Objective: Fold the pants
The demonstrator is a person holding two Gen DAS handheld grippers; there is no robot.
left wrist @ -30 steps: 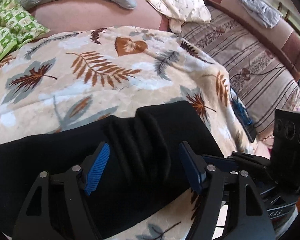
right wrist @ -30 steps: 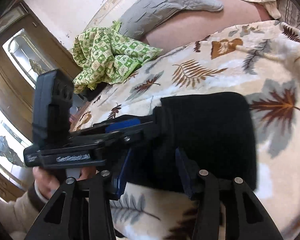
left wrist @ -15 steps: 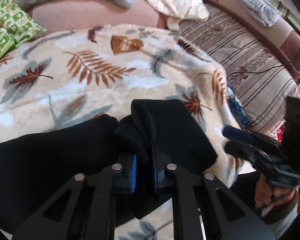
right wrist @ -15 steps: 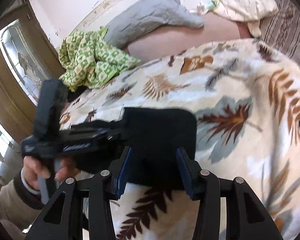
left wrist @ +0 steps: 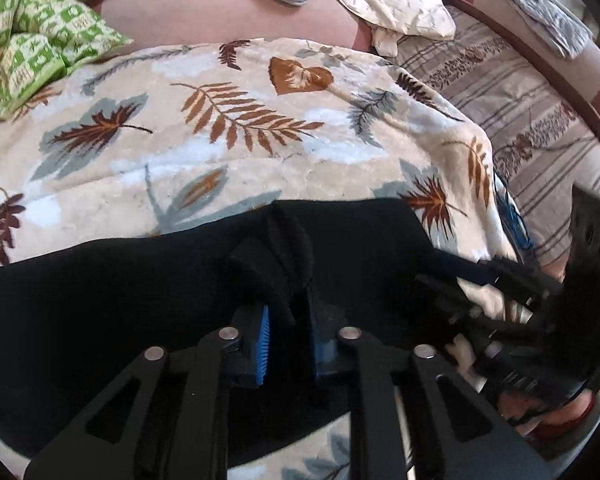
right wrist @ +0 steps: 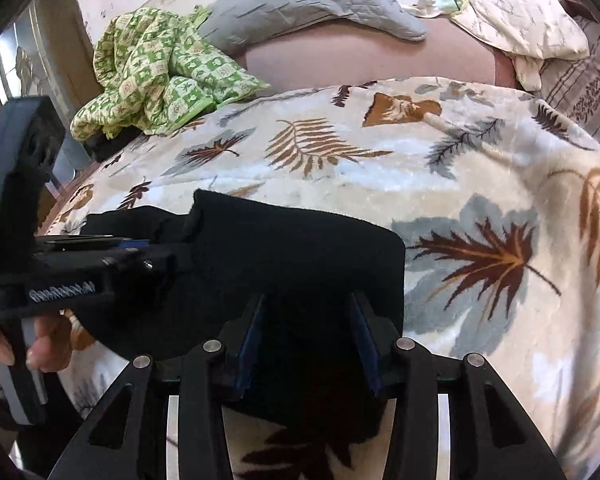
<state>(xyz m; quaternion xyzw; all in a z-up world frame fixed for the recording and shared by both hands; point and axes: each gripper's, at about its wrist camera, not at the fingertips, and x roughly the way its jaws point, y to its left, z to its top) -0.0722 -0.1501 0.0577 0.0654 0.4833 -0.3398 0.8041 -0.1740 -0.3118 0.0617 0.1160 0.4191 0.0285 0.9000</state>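
- Pants (left wrist: 100, 288), black, are laid on the leaf-print blanket (left wrist: 228, 160).
- A raised fold is pinched by the left claw (left wrist: 288, 344).
- The right claw (right wrist: 308, 344) is held spread over the pants' edge.

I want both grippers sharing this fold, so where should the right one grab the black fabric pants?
Take the near edge of the black fabric pants, coming from the front: the open right gripper already straddles it, while the left gripper pinches a bunched ridge.

We find only one bit of lettering: pale raised print on the side of the left gripper (right wrist: 156, 254), seen from the right wrist cam, too blurred to read. No other text.
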